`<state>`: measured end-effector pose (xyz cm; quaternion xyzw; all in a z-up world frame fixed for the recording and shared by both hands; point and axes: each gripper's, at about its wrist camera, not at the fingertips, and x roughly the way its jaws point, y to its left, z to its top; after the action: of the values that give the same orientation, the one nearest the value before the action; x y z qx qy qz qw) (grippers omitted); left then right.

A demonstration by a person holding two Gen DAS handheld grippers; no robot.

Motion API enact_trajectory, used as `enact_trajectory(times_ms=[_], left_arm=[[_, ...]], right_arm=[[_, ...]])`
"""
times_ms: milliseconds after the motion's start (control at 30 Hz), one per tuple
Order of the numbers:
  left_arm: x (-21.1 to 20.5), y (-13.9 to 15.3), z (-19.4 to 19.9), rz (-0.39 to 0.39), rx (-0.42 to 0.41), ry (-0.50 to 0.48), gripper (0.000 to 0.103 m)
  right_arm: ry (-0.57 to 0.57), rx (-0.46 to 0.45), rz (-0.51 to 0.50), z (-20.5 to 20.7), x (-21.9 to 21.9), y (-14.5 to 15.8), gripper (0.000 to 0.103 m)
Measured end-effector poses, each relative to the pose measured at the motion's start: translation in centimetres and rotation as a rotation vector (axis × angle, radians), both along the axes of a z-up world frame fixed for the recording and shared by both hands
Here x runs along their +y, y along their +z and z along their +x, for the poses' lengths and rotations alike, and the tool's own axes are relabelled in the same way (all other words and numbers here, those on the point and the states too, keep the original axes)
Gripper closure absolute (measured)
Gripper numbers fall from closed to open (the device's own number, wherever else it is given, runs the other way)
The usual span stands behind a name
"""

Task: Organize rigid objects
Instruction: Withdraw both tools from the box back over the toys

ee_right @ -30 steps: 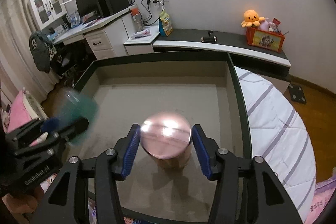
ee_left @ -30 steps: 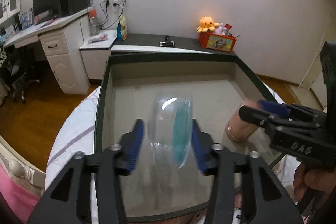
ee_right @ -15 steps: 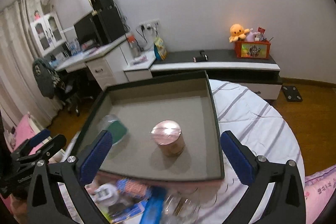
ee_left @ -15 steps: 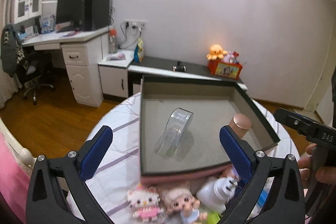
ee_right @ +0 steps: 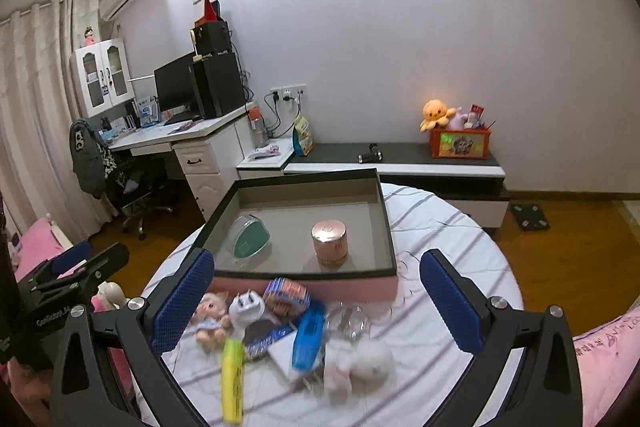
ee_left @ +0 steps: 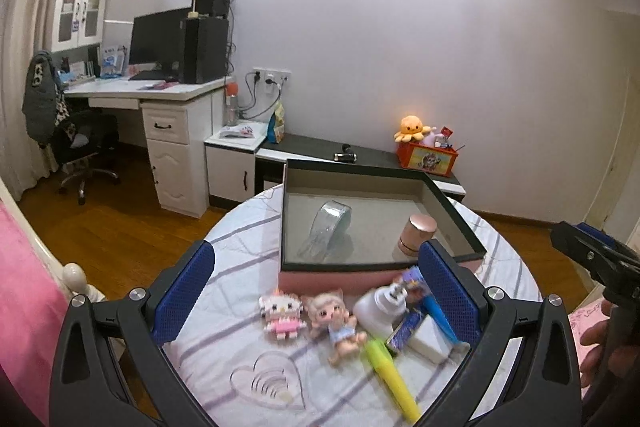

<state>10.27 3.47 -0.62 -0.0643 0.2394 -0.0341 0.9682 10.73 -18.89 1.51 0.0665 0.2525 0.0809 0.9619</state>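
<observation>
Left gripper [ee_left: 316, 299]: jaws spread wide, holding nothing; it hangs above the loose items on the near side of the tray.
Right gripper [ee_right: 316, 303]: jaws likewise wide apart and empty, also on the near side of the tray.
Tray [ee_right: 386, 223]: shallow dark-rimmed box with a grey floor and a pink base, on the round striped table [ee_right: 460, 247].
Tray contents: a clear tape dispenser [ee_left: 329, 227] with a green core lies on the tray's left half; a rose-gold jar [ee_right: 329, 242] stands upright on the right half. The two are well apart.
Loose items, near side of tray: block kitty figure [ee_left: 281, 311], small doll [ee_left: 334, 319], white plug adapter [ee_left: 382, 309], yellow highlighter [ee_left: 390, 371], blue pen-like case [ee_right: 307, 335], white plush [ee_right: 370, 359], clear heart plaque [ee_left: 267, 383].
Handling, plug adapter: probably light, hard and smooth; best taken across its flat body, not the prongs.
Handling, highlighter: likely light, rolls; pinch mid-barrel.
Handling, heart plaque: appears thin, flat and slippery; edge pickup looks awkward.
Handling, kitty figure: block-built, so may shed pieces under a hard squeeze.
</observation>
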Motion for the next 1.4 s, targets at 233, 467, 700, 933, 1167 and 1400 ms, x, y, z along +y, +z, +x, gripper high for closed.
enact_trajectory(times_ms=[233, 467, 700, 933, 1167, 1400], left_arm=[[0.2, -0.3, -5.0, -0.034, -0.020, 0.001, 0.000], [0.3, -0.8, -8.0, -0.014, -0.024, 0.007, 0.000], [0.8, -1.5, -7.9, -0.022, -0.005, 0.016, 0.000], [0.6, -2.6, -7.4, -0.013, 0.018, 0.013, 0.000], [0.5, -3.8, -6.7, -0.009, 0.050, 0.015, 0.000], [0.3, -4.7, -6.1, -0.005, 0.073, 0.013, 0.000]], right_arm=[[-0.028, -0.034, 0.005, -4.3, 0.5, -0.5, 0.000], [-0.018, -0.022, -0.025, -6.2, 1.3, -1.8, 0.000], [-0.034, 0.017, -0.028, -6.2, 0.7, -3.0, 0.000], [-0.039, 0.037, -0.022, -5.9, 0.3, -3.5, 0.000], [-0.044, 0.065, -0.019, -5.5, -0.2, -4.2, 0.000], [-0.044, 0.085, -0.024, -5.0, -0.5, -4.9, 0.000]])
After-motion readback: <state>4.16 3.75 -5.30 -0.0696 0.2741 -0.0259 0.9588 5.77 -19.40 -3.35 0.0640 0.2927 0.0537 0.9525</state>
